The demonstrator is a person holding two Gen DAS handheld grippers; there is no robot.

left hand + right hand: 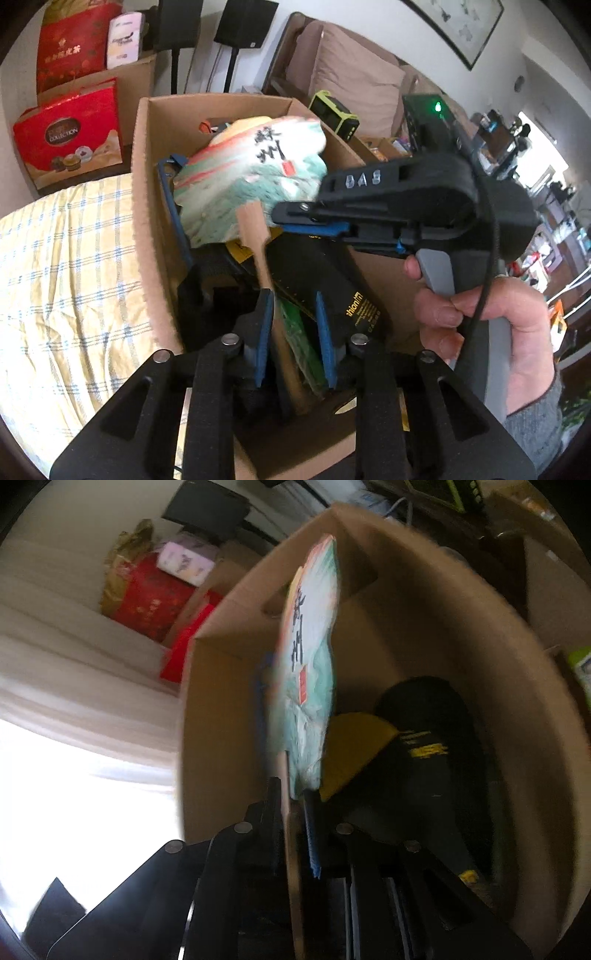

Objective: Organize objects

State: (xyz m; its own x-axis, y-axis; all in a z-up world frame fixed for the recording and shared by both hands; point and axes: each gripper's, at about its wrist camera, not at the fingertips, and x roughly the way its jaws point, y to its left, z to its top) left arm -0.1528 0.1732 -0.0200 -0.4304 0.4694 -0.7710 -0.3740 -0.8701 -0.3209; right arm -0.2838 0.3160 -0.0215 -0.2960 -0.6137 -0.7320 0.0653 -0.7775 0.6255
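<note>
The right gripper (293,801) is clamped on the handle of a painted fan (251,173), holding it upright inside the cardboard box (147,206). The left gripper (295,310) hangs released just below. The fan looks nearly stowed; letting go remains.

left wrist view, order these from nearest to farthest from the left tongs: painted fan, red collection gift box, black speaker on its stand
1. Painted fan: in the cardboard box, its wooden handle reaching down to the left tongs.
2. Red collection gift box: upper left, past the box.
3. Black speaker: top centre, by the far wall.
</note>
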